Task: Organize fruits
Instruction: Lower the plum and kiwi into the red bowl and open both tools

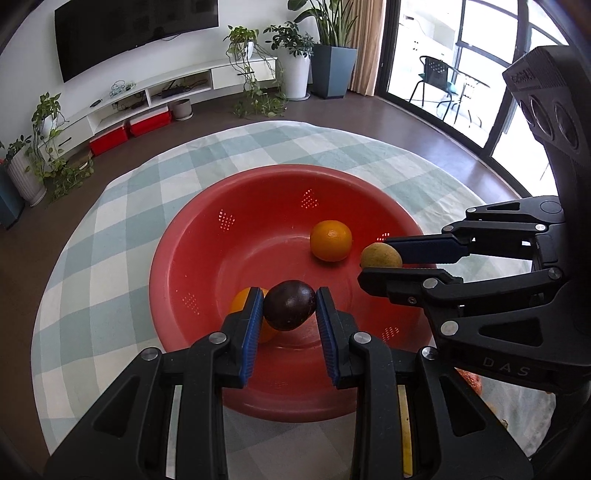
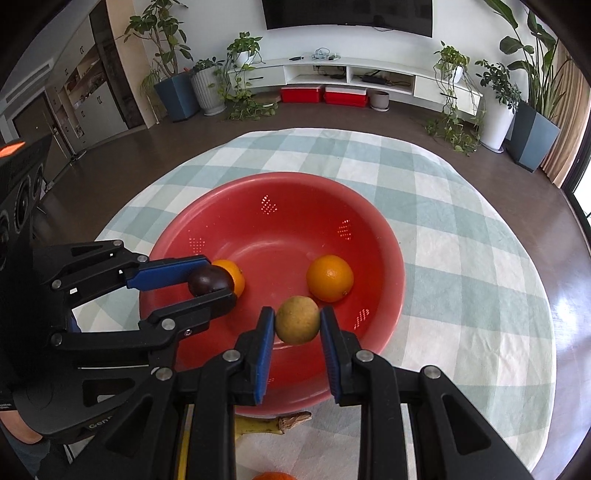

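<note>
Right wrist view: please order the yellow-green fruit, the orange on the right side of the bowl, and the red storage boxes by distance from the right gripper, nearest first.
1. Yellow-green fruit: clamped in the jaws of the right gripper, over the red bowl.
2. Orange: inside the bowl, just beyond, slightly right.
3. Red storage boxes: far back, on the floor under the white TV shelf.

A bright living room was shown, with a dark brown floor (image 2: 369, 118) and a white wall (image 2: 229, 22). A black television (image 2: 347, 14) was mounted above a low white media cabinet (image 2: 354, 79). Potted plants (image 2: 210, 85) were lined along it. Daylight was admitted through glass doors (image 1: 443, 74).
</note>
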`<state>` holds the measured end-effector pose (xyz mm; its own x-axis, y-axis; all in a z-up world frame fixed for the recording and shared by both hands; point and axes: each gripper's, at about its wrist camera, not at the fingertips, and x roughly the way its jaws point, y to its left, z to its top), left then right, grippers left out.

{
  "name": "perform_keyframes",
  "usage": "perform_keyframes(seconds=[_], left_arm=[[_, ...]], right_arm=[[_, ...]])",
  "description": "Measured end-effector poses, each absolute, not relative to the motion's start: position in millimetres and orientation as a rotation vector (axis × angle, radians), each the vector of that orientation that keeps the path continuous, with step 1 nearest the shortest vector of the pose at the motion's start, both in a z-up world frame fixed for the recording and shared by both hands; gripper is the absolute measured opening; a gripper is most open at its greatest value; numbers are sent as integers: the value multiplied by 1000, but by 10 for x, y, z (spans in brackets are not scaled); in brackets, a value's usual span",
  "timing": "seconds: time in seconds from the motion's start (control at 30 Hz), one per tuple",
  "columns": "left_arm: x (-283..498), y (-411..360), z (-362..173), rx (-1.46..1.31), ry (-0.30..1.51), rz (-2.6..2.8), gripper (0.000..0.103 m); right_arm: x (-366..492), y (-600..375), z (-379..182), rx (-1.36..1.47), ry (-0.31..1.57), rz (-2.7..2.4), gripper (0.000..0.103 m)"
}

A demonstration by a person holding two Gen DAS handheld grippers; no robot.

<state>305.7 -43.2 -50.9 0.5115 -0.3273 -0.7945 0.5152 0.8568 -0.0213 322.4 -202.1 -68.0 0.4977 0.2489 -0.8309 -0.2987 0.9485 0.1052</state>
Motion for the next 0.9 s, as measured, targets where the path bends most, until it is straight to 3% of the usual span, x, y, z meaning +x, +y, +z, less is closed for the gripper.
perform_keyframes(seconds=[0.77,0.87,0.9], left_arm=[[3073,-417,-590,272,905,-512,29],[3082,-406,-596,271,905,-500,41],[3083,-391,-599,265,906,-495,51]], right_arm=[[3306,-1945,-799,-99,1016,310,28],[3300,-1947,-792,-101,1012,302,28],[3299,-1949,-789,-102,1012,300,28]])
